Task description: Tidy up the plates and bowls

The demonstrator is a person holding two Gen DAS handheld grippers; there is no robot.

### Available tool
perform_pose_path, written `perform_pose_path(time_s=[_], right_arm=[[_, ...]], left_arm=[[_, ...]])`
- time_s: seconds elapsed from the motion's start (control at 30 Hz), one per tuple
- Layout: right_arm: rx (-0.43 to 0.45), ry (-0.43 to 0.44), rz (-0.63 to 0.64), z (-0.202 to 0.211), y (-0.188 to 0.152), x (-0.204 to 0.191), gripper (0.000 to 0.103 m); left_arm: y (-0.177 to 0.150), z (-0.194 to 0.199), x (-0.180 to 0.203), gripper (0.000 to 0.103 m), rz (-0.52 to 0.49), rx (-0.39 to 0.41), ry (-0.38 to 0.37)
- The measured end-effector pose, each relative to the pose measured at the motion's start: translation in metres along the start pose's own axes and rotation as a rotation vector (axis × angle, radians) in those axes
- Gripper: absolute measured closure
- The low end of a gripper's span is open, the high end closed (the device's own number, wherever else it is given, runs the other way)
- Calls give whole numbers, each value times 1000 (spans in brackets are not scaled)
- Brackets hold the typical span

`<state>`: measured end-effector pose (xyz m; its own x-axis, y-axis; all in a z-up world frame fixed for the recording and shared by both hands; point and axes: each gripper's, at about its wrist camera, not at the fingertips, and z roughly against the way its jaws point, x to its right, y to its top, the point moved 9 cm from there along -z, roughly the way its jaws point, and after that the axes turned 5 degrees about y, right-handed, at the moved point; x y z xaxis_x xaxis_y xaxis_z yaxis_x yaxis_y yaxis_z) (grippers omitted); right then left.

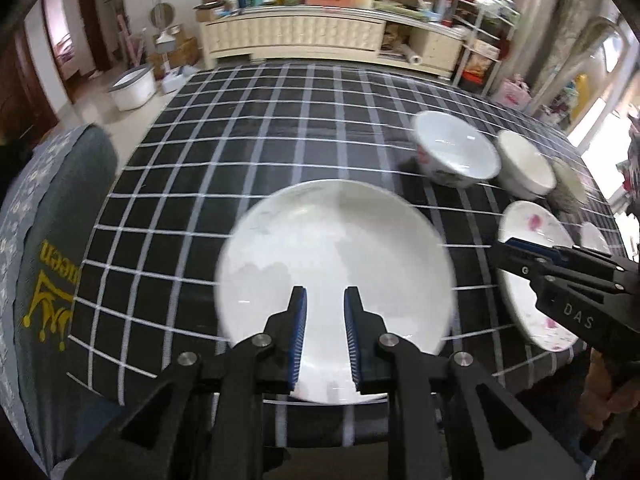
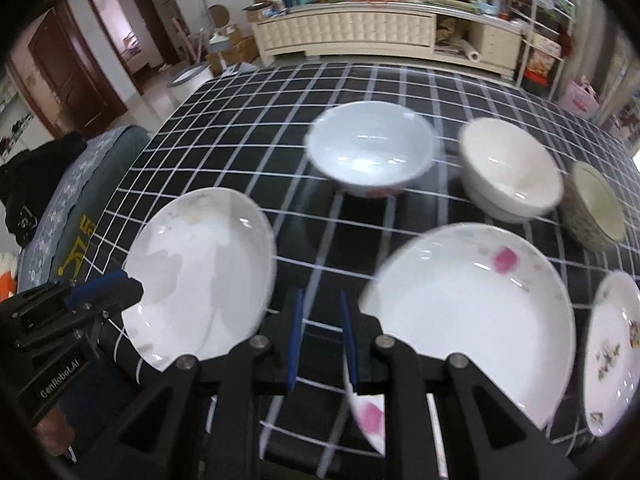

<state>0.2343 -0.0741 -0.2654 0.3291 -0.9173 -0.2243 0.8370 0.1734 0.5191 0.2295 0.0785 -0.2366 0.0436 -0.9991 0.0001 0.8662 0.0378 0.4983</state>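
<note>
A plain white plate [image 1: 336, 280] lies on the checked tablecloth near the front edge; it also shows in the right wrist view [image 2: 200, 276]. My left gripper [image 1: 325, 328] hovers over its near rim, jaws open and empty. A pink-flowered plate [image 2: 472, 312] lies to the right; it also shows in the left wrist view [image 1: 532, 236]. My right gripper [image 2: 320, 332] is open and empty over the cloth at this plate's left rim. Behind stand a white bowl [image 2: 372, 152], a cream bowl [image 2: 512, 168] and a patterned bowl [image 2: 596, 208].
A small flowered plate [image 2: 616, 360] lies at the far right. A grey cushioned chair [image 1: 48, 240] stands at the table's left. A cluttered cream sideboard [image 1: 320, 32] runs behind the table. A white bin [image 1: 132, 84] sits on the floor at the left.
</note>
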Motion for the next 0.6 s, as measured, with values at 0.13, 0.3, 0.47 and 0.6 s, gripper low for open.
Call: perform_pose_path(time_s=[0.13, 0.3, 0.47, 0.6], right_arm=[[5, -26, -40, 14, -13, 28, 77], [9, -61, -81, 30, -28, 66, 64], [20, -89, -119, 45, -35, 99, 62], [24, -102, -144, 51, -39, 121, 58]], left_arm=[[1, 2, 37, 86, -53, 0, -26], [3, 0, 77, 86, -87, -14, -77], [3, -2, 115, 74, -119, -20, -125], [1, -6, 143, 73, -152, -26, -138]])
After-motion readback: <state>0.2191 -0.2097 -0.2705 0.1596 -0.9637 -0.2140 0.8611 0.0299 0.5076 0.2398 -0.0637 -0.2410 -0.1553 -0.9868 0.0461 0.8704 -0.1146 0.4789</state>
